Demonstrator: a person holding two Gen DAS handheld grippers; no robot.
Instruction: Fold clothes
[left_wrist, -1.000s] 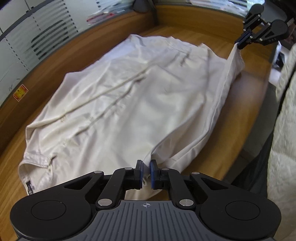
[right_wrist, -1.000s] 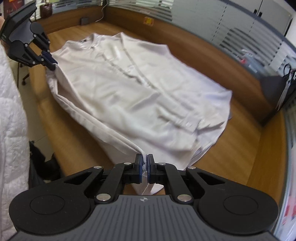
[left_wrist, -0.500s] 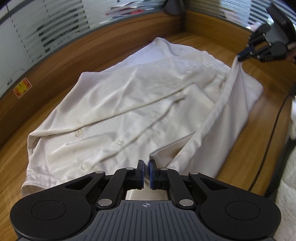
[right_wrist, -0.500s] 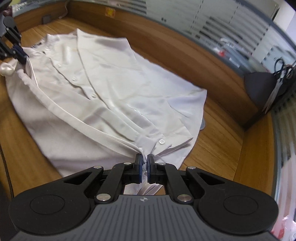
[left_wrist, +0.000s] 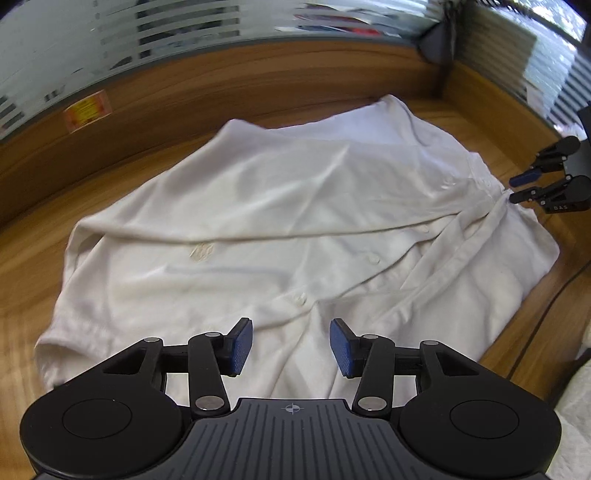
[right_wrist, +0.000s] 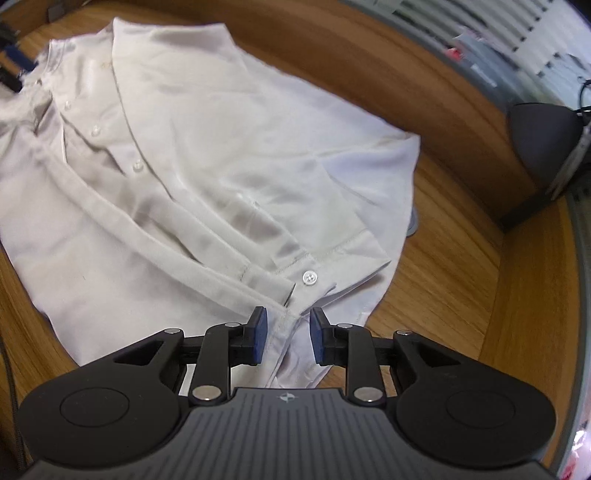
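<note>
A white button-up shirt (left_wrist: 280, 229) lies spread on the wooden table (left_wrist: 33, 266), one front panel folded over its middle. My left gripper (left_wrist: 291, 347) hovers over the near end of the shirt, its jaws opening, and the cloth lies below the pads untouched. My right gripper (right_wrist: 287, 336) is over the hem corner (right_wrist: 291, 317) by the lowest button (right_wrist: 309, 277). Its jaws are opening, with the placket edge loose between the pads. In the left wrist view the right gripper (left_wrist: 517, 190) shows at the shirt's far right edge. The left gripper (right_wrist: 16, 62) is blurred at the top left of the right wrist view.
A raised wooden ledge (left_wrist: 221, 85) with frosted glass above runs along the table's far side. A dark grey object (right_wrist: 543, 133) sits in the corner. A black cable (left_wrist: 546, 306) runs along the table's right side, next to a white quilted sleeve (left_wrist: 576, 413).
Both grippers carried the shirt's front edge across over the shirt while shut on it. Both have now opened and let the cloth go.
</note>
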